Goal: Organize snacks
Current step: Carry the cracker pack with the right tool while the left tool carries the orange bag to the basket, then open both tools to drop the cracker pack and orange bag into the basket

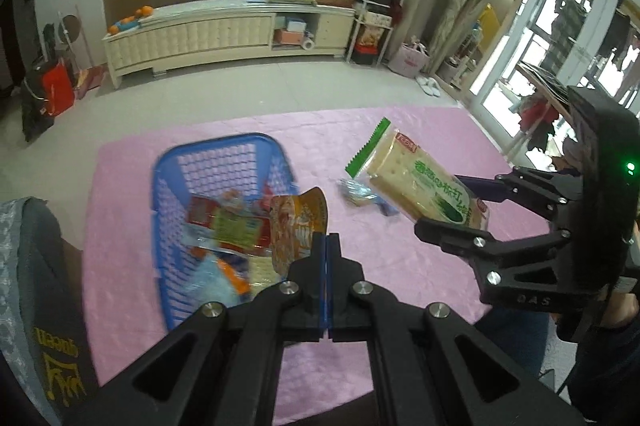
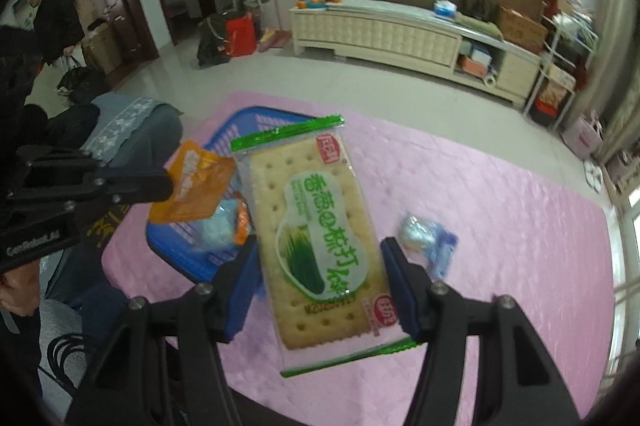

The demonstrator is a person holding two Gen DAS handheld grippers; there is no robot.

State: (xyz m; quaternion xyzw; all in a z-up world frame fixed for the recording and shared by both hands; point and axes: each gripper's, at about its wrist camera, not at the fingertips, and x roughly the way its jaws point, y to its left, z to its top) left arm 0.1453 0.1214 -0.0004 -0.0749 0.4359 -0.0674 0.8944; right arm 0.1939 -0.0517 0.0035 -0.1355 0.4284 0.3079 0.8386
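Note:
My left gripper (image 1: 327,246) is shut on the bottom edge of an orange snack packet (image 1: 296,226), which hangs above the blue plastic basket (image 1: 160,185). The basket holds several wrapped snacks. My right gripper (image 2: 320,266) is shut on a long cracker pack (image 2: 316,209) with green edges, gripped across its width and lifted off the pink cloth (image 2: 500,226). In the left wrist view the right gripper (image 1: 448,203) holds the cracker pack (image 1: 416,173) to the right of the basket. In the right wrist view the left gripper (image 2: 170,185) and orange packet (image 2: 196,181) are over the basket (image 2: 188,262).
A small clear-and-blue packet (image 1: 360,195) lies on the pink cloth (image 1: 400,266) right of the basket, also seen as the packet (image 2: 428,238). A grey cushioned seat (image 2: 132,129) stands left of the table. A person (image 2: 56,17) stands far off by a doorway.

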